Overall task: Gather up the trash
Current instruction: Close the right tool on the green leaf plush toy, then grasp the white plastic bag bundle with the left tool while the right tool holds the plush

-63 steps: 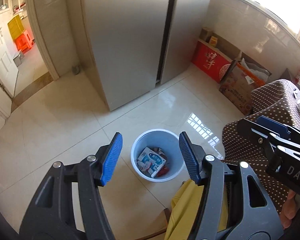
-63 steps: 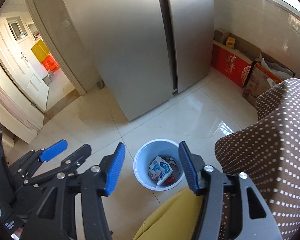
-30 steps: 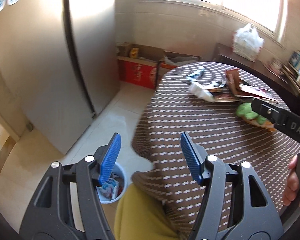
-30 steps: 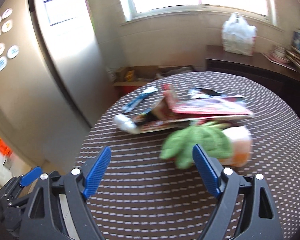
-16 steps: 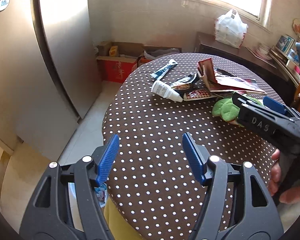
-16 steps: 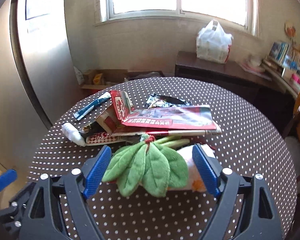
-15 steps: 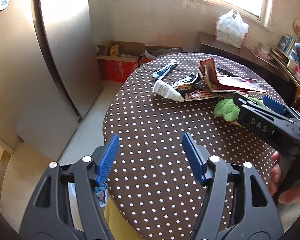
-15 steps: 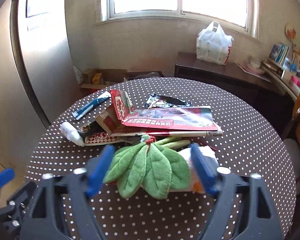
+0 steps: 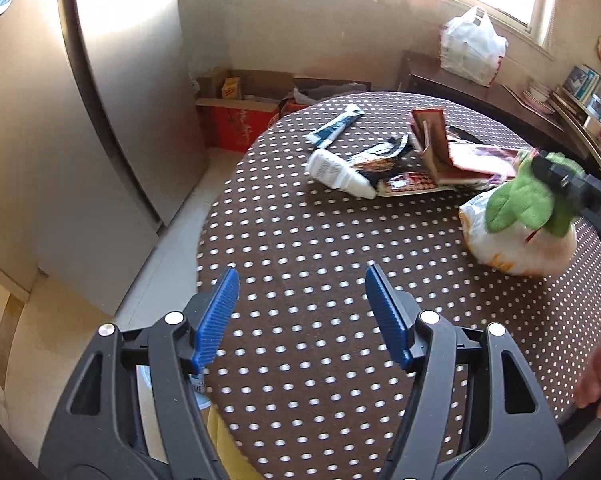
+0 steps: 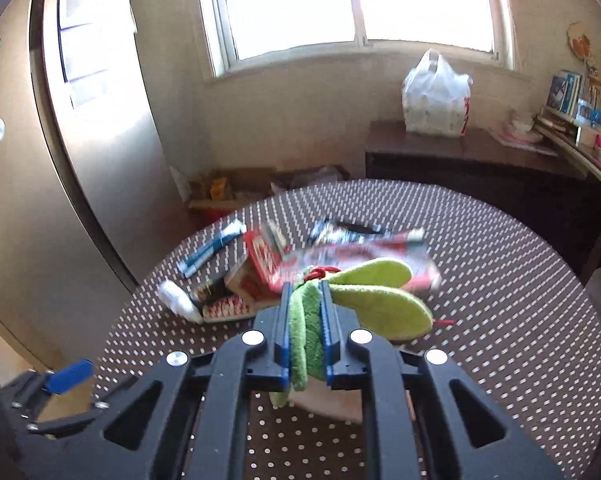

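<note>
Just closed: right gripper now clamped on plush green leaves near tabletop right edge. Left gripper apart, empty. Farther: bottle, wrappers, tube uncollected.

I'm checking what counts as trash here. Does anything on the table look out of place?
Yes. The right gripper is shut on a plush toy's green leaves, a white and orange toy, odd among the wrappers and tubes.

Bottle left of wrappers on table, tube behind, fridge at left.
</note>
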